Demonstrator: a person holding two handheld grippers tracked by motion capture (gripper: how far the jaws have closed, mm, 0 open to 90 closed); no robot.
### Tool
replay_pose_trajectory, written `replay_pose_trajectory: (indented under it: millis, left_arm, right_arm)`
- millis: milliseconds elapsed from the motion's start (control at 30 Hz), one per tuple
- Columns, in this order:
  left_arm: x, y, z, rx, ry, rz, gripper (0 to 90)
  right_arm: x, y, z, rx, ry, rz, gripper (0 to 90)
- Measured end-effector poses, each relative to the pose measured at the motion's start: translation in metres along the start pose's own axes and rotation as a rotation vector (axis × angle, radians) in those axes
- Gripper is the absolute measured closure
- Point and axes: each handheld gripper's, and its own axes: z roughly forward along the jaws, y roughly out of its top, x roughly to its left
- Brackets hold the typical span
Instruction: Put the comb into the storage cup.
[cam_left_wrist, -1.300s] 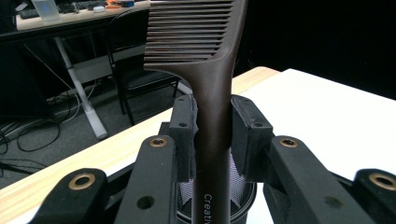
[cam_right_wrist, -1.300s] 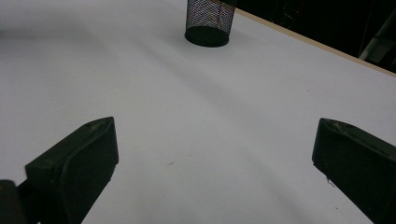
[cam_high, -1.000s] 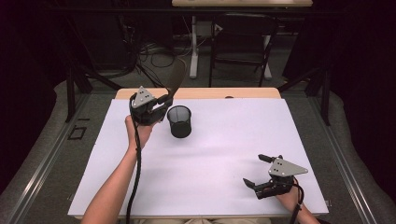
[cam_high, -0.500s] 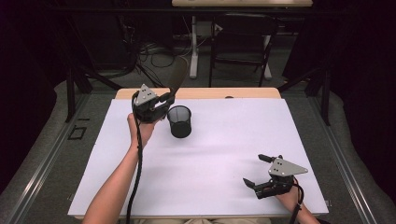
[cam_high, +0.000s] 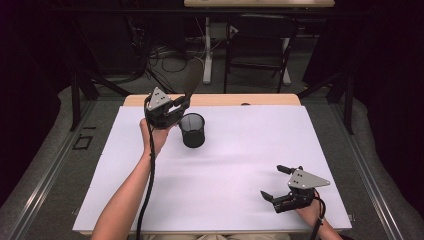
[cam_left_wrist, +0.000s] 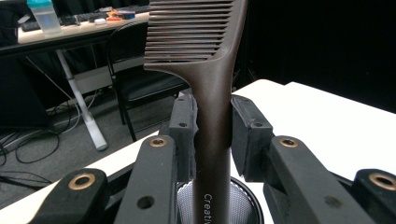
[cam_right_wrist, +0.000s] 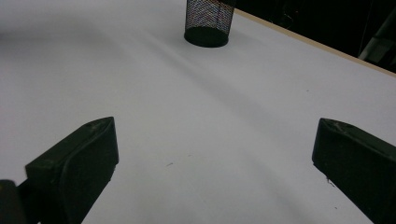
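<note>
Hiding comb (cam_left_wrist: 212, 135) handle end: mesh cup (cam_high: 192, 130), left hand-held gripper (cam_high: 176, 107).

Comb (cam_left_wrist: 212, 93), upper centre of the left gripper view: dark brown plastic, smooth with a soft satin sheen, pale printed lettering low on the handle, clamped between matt black rubbery-looking pads (cam_left_wrist: 184, 126) of the left gripper (cam_left_wrist: 212, 135), with brass-coloured rivets in dull black plastic arms. Cup (cam_high: 193, 130), left of centre in the high view: black wire mesh, matt, fine open weave. Table (cam_high: 240, 165): flat matt white cover, paper-like, pale wood edge at the far side; right gripper (cam_high: 280, 182), lower right: matt black jaws, dull grey metal-looking plate.
</note>
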Motion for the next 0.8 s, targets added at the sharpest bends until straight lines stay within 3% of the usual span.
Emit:
replay_pose_trajectory:
  millis: [800]
  left_arm:
    - [-0.002, -0.002, 0.015, -0.047, 0.004, -0.030, 71.7]
  right_arm:
    - [0.000, 0.000, 0.000, 0.001, 0.000, 0.000, 0.1]
